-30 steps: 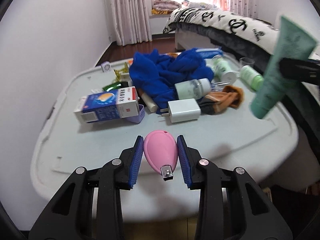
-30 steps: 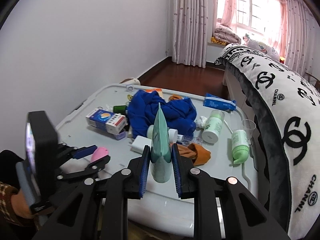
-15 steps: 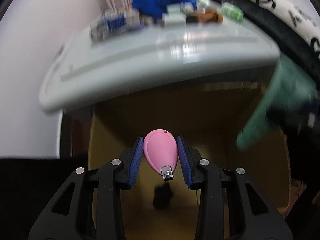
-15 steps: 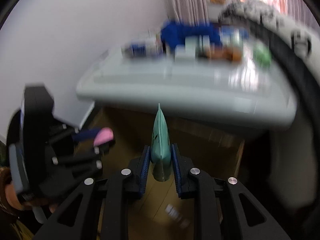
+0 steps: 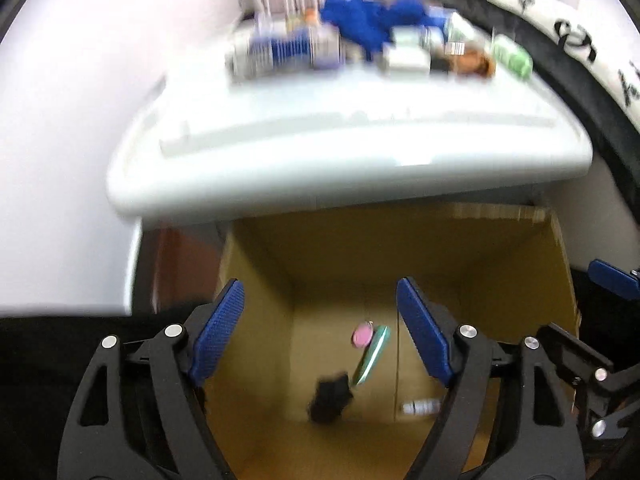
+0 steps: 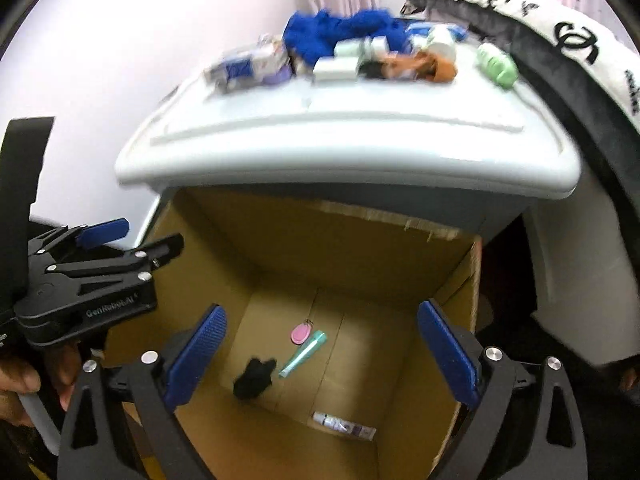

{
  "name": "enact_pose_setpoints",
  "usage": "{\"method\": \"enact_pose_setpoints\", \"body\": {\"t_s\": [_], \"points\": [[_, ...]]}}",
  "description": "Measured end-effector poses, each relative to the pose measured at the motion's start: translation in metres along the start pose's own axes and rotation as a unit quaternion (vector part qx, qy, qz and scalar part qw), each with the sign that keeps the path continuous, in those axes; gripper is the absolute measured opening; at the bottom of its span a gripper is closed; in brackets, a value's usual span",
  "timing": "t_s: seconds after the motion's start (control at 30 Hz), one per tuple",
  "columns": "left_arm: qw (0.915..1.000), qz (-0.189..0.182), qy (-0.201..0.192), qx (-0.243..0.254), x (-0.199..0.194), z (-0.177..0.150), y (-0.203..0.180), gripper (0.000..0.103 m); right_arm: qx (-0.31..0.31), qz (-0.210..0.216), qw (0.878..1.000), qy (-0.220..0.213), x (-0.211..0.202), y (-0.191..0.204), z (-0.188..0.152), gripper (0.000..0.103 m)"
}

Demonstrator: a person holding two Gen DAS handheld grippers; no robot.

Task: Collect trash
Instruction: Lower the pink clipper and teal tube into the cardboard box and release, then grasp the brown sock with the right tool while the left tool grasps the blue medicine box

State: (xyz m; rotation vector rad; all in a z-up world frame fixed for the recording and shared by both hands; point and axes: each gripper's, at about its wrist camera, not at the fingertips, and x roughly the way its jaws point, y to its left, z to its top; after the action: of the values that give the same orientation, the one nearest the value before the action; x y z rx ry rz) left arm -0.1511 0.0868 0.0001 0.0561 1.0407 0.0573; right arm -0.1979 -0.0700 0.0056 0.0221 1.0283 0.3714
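Observation:
Both grippers hang open and empty over an open cardboard box (image 5: 520, 264) (image 6: 460, 280) on the floor in front of the white table. My left gripper (image 5: 320, 332) has its jaws wide apart; it also shows in the right wrist view (image 6: 132, 236). My right gripper (image 6: 320, 352) is wide open too. On the box bottom lie the pink teardrop item (image 5: 361, 335) (image 6: 301, 333), the green tube (image 5: 372, 354) (image 6: 303, 353), a black object (image 5: 330, 396) (image 6: 254, 378) and a small white tube (image 5: 420, 406) (image 6: 344, 426).
The white table (image 5: 340, 160) (image 6: 340, 152) overhangs the box's far side. On it lie a blue cloth (image 6: 340, 32), a blue-white carton (image 6: 244, 68), a white charger (image 6: 334, 68), an orange cloth (image 6: 432, 66) and a green bottle (image 6: 498, 66). A bed (image 6: 560, 40) stands right.
Both grippers have opened over the box. The pink item and the green tube have dropped from the jaws and now lie on the box bottom.

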Motion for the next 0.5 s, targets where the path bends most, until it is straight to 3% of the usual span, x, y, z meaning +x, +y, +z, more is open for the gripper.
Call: {"method": "enact_pose_setpoints", "body": {"t_s": [0.2,0.33,0.5], "points": [[0.9962,-0.002,-0.087,-0.013,-0.021,0.073,0.012,0.078,-0.017,-0.029,0.996,-0.086,-0.033,-0.015,0.084,0.098],[0.9925,0.015,-0.119,-0.021,-0.014,0.108,0.014,0.080,-0.050,-0.071,0.988,-0.127,-0.014,-0.033,0.145,0.098],[0.9899,0.029,-0.138,-0.015,0.002,0.110,0.017,0.080,-0.023,-0.090,0.992,-0.087,0.059,-0.071,0.205,0.098]]}}
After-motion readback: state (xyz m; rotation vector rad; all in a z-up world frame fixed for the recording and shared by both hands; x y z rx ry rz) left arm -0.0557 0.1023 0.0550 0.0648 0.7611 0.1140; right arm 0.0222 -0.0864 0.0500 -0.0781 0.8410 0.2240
